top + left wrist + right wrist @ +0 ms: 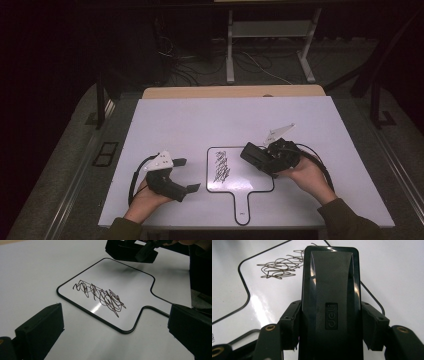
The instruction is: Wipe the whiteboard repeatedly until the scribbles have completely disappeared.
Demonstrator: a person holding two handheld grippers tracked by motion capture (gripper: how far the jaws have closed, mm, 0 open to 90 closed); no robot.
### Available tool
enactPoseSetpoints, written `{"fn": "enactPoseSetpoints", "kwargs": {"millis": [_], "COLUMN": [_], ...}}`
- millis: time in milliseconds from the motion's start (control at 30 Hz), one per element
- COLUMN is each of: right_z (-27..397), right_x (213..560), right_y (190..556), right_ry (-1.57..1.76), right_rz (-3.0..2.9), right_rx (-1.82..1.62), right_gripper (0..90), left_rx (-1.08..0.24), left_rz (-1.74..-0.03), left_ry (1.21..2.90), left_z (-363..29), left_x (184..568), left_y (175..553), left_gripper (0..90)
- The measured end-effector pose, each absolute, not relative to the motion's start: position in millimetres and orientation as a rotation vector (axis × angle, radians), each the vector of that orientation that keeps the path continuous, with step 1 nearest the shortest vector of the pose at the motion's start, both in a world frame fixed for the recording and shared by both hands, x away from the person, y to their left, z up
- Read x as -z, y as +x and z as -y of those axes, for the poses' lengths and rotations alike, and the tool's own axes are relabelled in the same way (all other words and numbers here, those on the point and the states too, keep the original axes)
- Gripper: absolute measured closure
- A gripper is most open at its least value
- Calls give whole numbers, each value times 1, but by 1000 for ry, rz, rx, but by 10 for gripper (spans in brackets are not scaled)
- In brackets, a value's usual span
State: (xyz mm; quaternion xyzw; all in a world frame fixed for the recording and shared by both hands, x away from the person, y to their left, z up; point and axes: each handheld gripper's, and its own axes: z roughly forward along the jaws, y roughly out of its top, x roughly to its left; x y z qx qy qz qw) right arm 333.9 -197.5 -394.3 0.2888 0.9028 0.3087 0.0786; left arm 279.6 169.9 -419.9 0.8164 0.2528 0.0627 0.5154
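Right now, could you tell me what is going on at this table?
A person works with two handheld grippers. The right gripper is shut on a black eraser, held above the right side of a small whiteboard bearing a dark scribble. The left gripper is open beside the board, holding nothing. The scribble looks unwiped.

Black eraser [255,155] in right gripper [267,159] over scribbled whiteboard paddle [250,182]; left gripper [186,175] wide, empty.

Dim room, bright white table [300,125], glare on the whiteboard [259,305], dark surroundings, soft focus
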Motion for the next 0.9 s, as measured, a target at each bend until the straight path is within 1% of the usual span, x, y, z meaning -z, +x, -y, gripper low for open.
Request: {"fn": "enactPoseSetpoints", "kwargs": {"millis": [500, 900], "right_z": [171, 142], "right_x": [388, 394], "right_y": [350, 367], "right_ry": [823, 777], "right_rz": [-2725, -2754], "right_rx": [-959, -904], "right_gripper": [389, 389], "left_rx": [-158, -160], "left_rz": [-609, -606], "left_ry": [1962, 1962], "left_z": [-170, -168], "left_x": [419, 421], "left_y": [280, 279], "left_gripper": [0, 0]}}
